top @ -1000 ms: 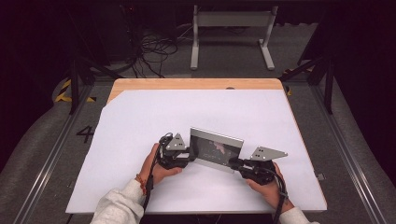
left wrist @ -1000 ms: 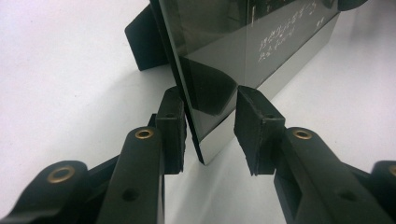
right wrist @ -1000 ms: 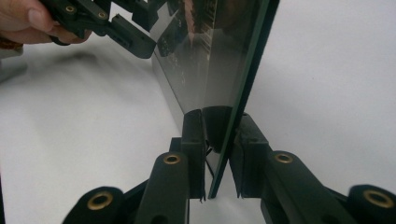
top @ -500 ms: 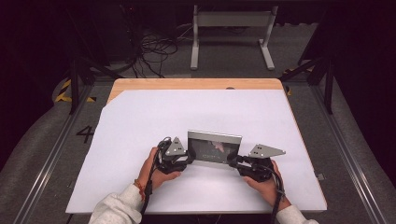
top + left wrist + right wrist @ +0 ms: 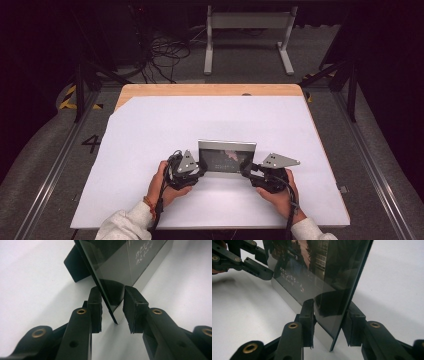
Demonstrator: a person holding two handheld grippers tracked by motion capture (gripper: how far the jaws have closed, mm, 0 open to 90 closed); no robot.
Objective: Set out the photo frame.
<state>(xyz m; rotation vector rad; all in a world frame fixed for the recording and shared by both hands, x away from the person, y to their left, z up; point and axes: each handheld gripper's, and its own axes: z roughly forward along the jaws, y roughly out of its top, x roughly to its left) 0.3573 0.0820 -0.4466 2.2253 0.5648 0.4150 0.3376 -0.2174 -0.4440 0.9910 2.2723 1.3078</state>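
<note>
Two grippers flank a glass-fronted picture frame (image 5: 227, 157) standing near the front middle of the white-covered bench (image 5: 150, 130).

Left gripper (image 5: 112, 308): jaws spread, straddling the frame's lower corner edge, gaps visible on both sides. Right gripper (image 5: 328, 315): jaws straddle the opposite edge, close to the glass; contact cannot be confirmed. Frame stands upright on its black rear stand (image 5: 76, 265). Risks, as judged: uneven closing would tip or twist the frame; only a thin edge is held, so slick glass may slip out; hard pinching on the corner could chip the pane; lifting one side first would skid the stand.
</note>
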